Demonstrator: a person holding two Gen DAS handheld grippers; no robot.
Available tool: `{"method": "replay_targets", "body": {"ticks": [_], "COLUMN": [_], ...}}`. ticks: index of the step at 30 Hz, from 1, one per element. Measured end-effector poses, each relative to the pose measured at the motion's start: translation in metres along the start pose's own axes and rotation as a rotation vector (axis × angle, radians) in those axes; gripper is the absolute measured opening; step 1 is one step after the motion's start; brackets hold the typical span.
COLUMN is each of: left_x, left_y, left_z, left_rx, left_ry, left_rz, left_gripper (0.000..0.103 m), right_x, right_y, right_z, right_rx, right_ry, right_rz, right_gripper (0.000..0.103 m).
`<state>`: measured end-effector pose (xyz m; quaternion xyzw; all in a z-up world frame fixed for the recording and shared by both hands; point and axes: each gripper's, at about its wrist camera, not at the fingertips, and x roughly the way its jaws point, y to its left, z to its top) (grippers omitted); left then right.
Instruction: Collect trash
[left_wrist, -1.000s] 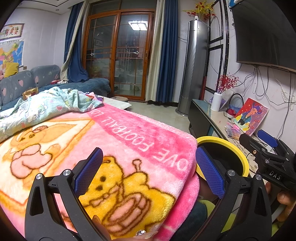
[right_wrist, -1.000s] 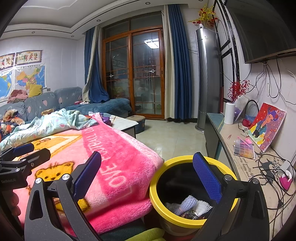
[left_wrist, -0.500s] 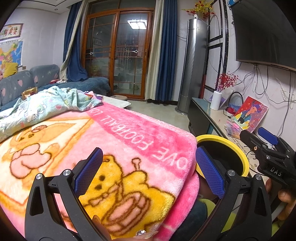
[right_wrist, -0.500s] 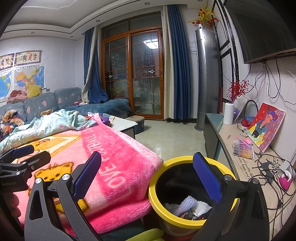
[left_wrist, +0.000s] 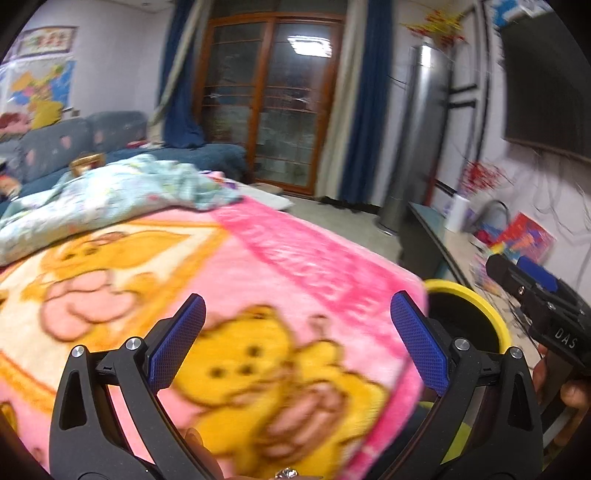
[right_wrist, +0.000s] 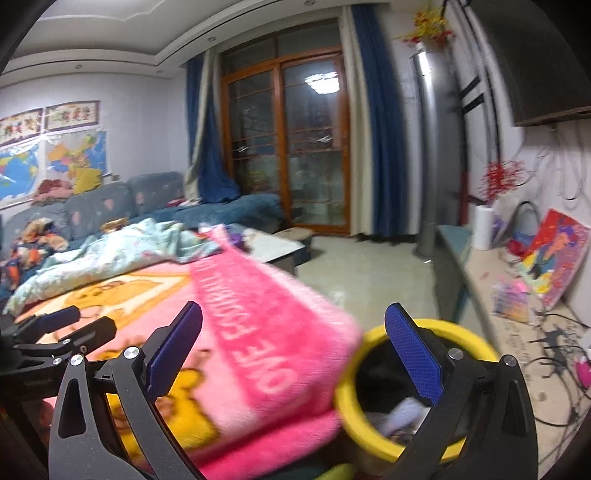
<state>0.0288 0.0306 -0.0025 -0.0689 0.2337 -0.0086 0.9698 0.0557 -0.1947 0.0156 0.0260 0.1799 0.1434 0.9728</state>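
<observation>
Closest in, both tools are spread wide with nothing between their blue pads: the left gripper (left_wrist: 297, 347) hangs over the pink cartoon blanket (left_wrist: 258, 295), and the right gripper (right_wrist: 293, 350) hangs over that blanket's right edge and the yellow bin (right_wrist: 476, 341) just beside it. From the left wrist view the right tool shows at the far right, held in a hand (left_wrist: 570, 391) low in the corner. Both views are smeared, so I would judge the person is swinging round to look for the next piece of rubbish; none is plainly visible on the blanket, and the sensible way to do this is to slow the sweep, keep the jaws wide, and settle on one item before dropping onto it, since soft pile could get pinched along with a scrap. The bin sits pressed against the blanket's hanging edge, dark inside, with a pale crumpled wad (right_wrist: 400, 415) and some darker bits at the bottom; it looks far from full. Beyond, a pale blue quilt (right_wrist: 122, 251) is heaped at the far end of the blanket. On the right a long cabinet top (right_wrist: 491, 291) carries a white roll (right_wrist: 484, 227), a bright painting (right_wrist: 554, 254) and loose cables. Farthest off stand the glazed wooden doors (right_wrist: 314, 147).
</observation>
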Motion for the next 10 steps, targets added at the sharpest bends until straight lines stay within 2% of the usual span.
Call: {"method": "replay_targets", "body": {"ticks": [3, 5, 7, 10], "left_x": [-0.015, -0.024, -0.031, -0.031], "left_y": [0.058, 0.110, 0.179, 0.258], "left_z": [0.002, -0.001, -0.010, -0.027], "left_rx": [-0.070, -0.130, -0.215, -0.313], "left_ry": [0.006, 0.042, 0.129, 0.254], "left_rz": [0.140, 0.275, 0.459, 0.668], "left_gripper": [0.092, 0.092, 0.092, 0.092], "right_x": [0.028, 0.057, 0.080, 0.116], "right_y": [0.057, 0.115, 0.167, 0.256], "right_z": [0.007, 0.007, 0.000, -0.024], "right_rx": [-0.040, -0.108, -0.161, -0.241], "right_ry": [0.055, 0.156, 0.267, 0.446], "right_rz": [0.142, 0.260, 0.362, 0.475], "right_gripper": [0.096, 0.096, 0.096, 0.096]}}
